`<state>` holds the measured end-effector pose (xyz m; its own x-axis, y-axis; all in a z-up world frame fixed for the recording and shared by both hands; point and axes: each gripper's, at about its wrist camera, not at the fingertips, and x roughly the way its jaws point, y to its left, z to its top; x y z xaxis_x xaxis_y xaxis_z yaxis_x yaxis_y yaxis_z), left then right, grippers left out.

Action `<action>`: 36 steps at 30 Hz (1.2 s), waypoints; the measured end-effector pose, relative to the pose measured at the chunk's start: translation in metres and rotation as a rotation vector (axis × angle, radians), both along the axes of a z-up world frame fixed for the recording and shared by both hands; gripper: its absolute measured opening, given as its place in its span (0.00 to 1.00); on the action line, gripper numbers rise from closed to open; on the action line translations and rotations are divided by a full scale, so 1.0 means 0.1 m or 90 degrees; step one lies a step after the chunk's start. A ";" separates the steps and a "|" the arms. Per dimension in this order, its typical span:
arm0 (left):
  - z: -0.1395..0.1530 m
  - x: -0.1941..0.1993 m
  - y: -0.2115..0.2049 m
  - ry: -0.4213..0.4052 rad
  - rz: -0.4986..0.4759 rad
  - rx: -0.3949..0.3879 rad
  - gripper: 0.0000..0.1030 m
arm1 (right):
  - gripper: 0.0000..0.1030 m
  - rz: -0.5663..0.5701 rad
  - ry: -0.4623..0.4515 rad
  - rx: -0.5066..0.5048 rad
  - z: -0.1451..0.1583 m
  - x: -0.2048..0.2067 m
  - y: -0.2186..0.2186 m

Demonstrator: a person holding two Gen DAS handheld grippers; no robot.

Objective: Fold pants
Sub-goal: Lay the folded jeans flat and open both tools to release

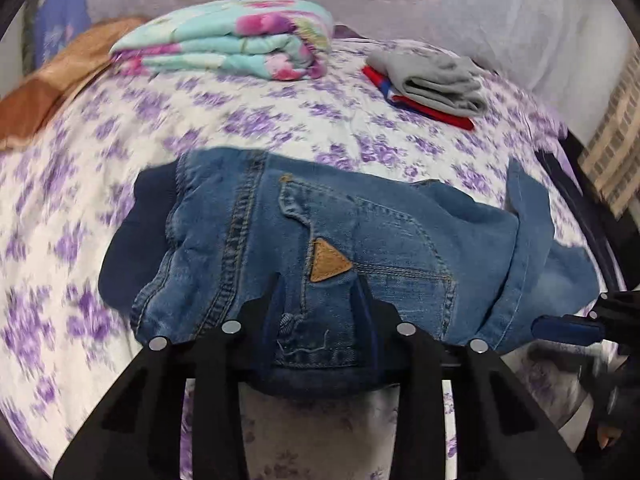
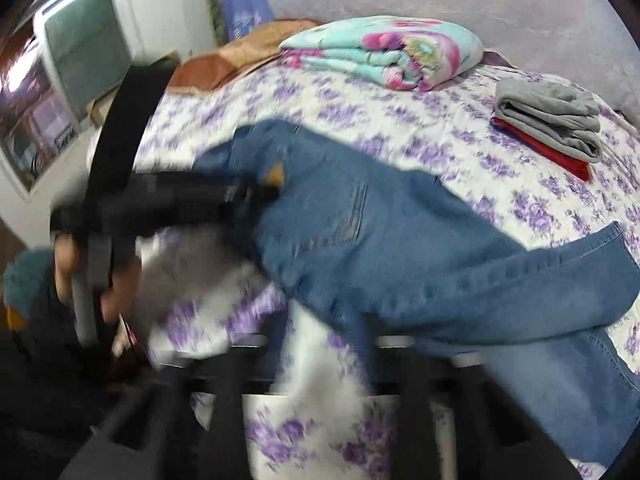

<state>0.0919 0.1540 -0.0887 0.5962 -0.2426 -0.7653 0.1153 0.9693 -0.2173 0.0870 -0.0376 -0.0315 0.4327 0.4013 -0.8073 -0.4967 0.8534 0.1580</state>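
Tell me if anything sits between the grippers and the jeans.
Nothing visible does. The left gripper already has the jeans waist end between its fingers, and the right gripper is closed on a leg. The folded blanket and gray garment lie apart, farther back.

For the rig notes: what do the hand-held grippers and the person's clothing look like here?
Left hand-held gripper: black angular fingers with cut-out slots, round silver studs and blue inner pads. Right hand-held gripper: the same black build, blurred. A teal sleeve shows at the left hand.
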 end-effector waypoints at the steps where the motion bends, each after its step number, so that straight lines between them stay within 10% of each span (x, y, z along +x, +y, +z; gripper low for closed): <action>1: -0.01 0.01 0.01 0.000 0.006 -0.008 0.28 | 0.08 -0.013 0.009 0.002 -0.04 0.12 0.06; 6: -0.05 0.01 0.05 -0.010 0.004 -0.019 0.23 | 0.08 -0.057 0.135 -0.040 -0.69 0.56 0.28; 11: -0.10 0.00 0.09 -0.034 -0.004 -0.023 0.23 | 0.09 -0.072 0.166 -0.046 -0.54 0.62 0.22; 14: -0.12 0.03 0.16 -0.029 -0.010 -0.053 0.23 | 0.10 -0.158 0.149 -0.040 -0.16 0.87 -0.24; 17: -0.13 0.03 0.19 -0.031 -0.016 -0.065 0.23 | 0.40 -0.318 0.151 -0.097 0.10 1.36 -0.98; 23: -0.14 0.02 0.21 -0.036 -0.017 -0.077 0.23 | 0.40 -0.574 0.239 -0.191 0.03 2.26 -2.28; 29: -0.16 0.05 0.27 -0.037 -0.029 -0.102 0.23 | 0.40 -0.651 0.294 -0.129 -0.24 2.73 -2.52; 36: -0.16 0.05 0.26 -0.044 -0.033 -0.101 0.23 | 0.41 -0.689 0.367 -0.218 -0.76 2.92 -2.50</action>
<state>0.0969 0.1804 -0.1051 0.6295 -0.3885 -0.6729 0.1843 0.9160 -0.3565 0.3790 -0.2876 -0.1079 -0.0385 -0.2009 -0.9789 0.5437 0.8177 -0.1892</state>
